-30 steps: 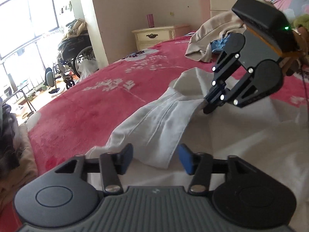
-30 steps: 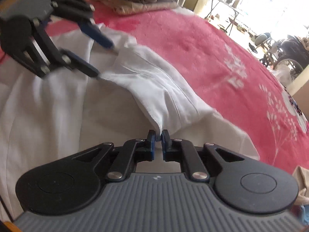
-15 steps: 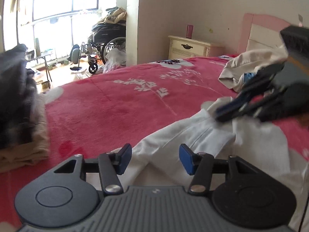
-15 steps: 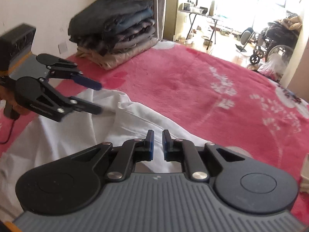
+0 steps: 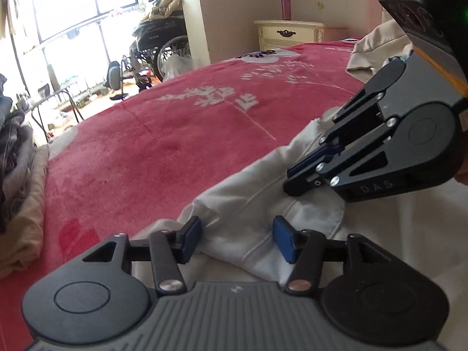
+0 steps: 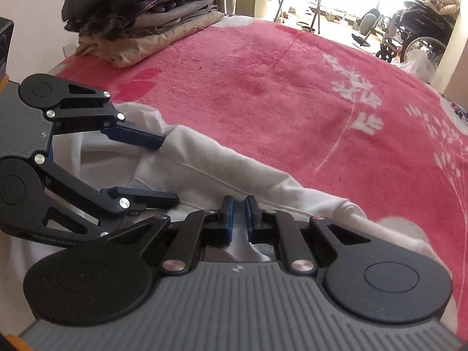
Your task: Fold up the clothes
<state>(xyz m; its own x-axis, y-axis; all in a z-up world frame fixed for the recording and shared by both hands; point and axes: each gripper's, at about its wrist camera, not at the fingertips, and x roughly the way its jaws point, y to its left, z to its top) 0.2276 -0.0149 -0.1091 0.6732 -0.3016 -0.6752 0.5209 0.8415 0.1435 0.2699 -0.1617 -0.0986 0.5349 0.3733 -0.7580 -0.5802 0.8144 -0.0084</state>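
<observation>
A white garment [image 5: 257,193] lies on the red flowered blanket [image 5: 175,146], with a long folded strip of it running between the two grippers. My left gripper [image 5: 237,241] sits low over one end of that strip; its jaws are opening and the cloth lies between the blue pads without being pinched. From the right wrist it shows at the left [image 6: 169,171], fingers apart astride the white garment [image 6: 204,169]. My right gripper [image 6: 239,215] is nearly closed, white cloth filling the narrow slit between its pads. Its tips [image 5: 289,180] rest on the garment.
A stack of folded clothes [image 6: 140,14] stands at the far corner of the blanket [image 6: 292,87]. A beige garment [image 5: 377,52] lies heaped toward the headboard. Beyond the bed stand a cream nightstand [image 5: 292,33] and a wheelchair [image 5: 163,49] by the window.
Both grippers have sunk toward the garment and rolled, and stand closer together. The folded strip has come in between the left pads. The right jaws have stayed nearly closed.
</observation>
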